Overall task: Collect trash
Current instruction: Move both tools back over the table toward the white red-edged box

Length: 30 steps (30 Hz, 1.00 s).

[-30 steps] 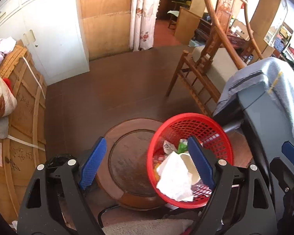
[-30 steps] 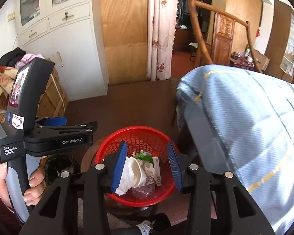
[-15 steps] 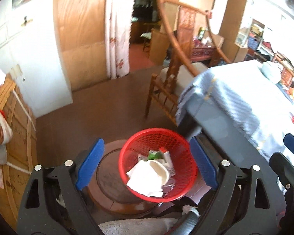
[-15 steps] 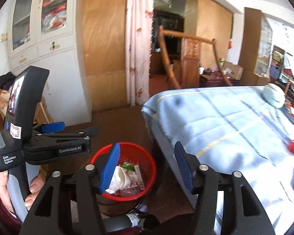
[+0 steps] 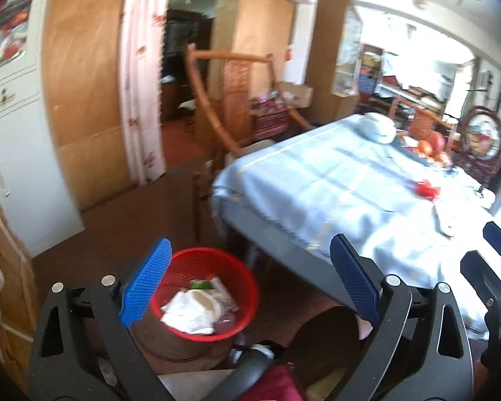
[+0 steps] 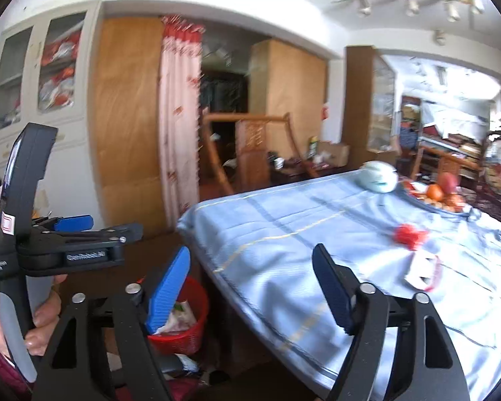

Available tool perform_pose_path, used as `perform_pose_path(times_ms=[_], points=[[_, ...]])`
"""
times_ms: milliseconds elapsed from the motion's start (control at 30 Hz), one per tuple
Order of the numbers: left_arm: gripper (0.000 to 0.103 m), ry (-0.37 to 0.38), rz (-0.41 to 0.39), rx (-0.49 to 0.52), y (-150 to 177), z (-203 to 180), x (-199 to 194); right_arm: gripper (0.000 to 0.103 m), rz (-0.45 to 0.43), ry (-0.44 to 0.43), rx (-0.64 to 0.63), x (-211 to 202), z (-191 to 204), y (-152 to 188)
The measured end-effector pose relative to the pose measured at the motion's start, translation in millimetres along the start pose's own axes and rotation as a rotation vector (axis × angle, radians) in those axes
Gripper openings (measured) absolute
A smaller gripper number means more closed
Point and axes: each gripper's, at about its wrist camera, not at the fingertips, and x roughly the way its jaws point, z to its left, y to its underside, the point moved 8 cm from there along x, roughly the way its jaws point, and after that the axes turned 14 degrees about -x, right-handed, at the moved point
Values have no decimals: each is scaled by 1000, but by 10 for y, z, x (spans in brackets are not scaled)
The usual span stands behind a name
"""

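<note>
From the left wrist view, the left gripper (image 5: pixel 250 280) has its jaws spread wide with nothing between the blue pads; they have just been opening further. Below it on the floor stands the red basket (image 5: pixel 203 334), holding crumpled white paper (image 5: pixel 187 312), a paper cup and a scrap of green. The basket sits on a round brown stand beside the table (image 5: pixel 334 200), whose pale blue cloth hangs over the near corner. On the cloth lie a red scrap (image 5: pixel 426 188) and, past it, a white wrapper (image 5: pixel 446 224). A wooden chair (image 5: pixel 217 117) stands behind the table's far corner.

From the right wrist view, the right gripper (image 6: pixel 250 287) is likewise released and empty, its jaws having just been widening. The red scrap (image 6: pixel 409 234) and a pink-edged white wrapper (image 6: pixel 422 272) lie on the cloth ahead of it, a bowl of fruit (image 6: pixel 441 193) and a pale helmet-like thing farther back. The left gripper (image 6: pixel 73 234) is at the left, held in a hand (image 6: pixel 46 314), with the basket (image 6: pixel 183 330) low behind the right gripper's left pad.
</note>
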Motion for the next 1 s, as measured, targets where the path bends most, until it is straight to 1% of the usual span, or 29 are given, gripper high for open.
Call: perform_pose_path(times_ms=[67, 267, 333, 433, 567, 667, 767, 800, 900, 1000], points=[[94, 36, -7, 33, 31, -197, -84, 82, -19, 46, 25, -184, -198, 60], [96, 108, -4, 132, 102, -772, -185, 90, -57, 165, 99, -586, -809, 239], [96, 138, 4, 160, 98, -955, -149, 92, -58, 205, 125, -659, -1019, 294], [96, 178, 26, 203, 95, -1254, -17, 94, -37, 266, 173, -723, -1377, 419], [96, 209, 69, 251, 159, -1596, 248, 94, 11, 333, 222, -693, -1801, 600], [96, 227, 123, 275, 230, -1831, 487, 95, 58, 364, 256, -610, -2119, 747], [96, 244, 195, 301, 337, -2129, 783, 95, 109, 378, 282, -434, -2381, 848], [96, 248, 208, 310, 365, -2204, 846, 95, 123, 380, 287, -357, -2457, 862], [96, 262, 229, 347, 411, -2487, 1052, 95, 161, 375, 301, -167, -2664, 870], [96, 265, 237, 371, 423, -2675, 1227, 95, 206, 372, 300, 63, -2865, 872]])
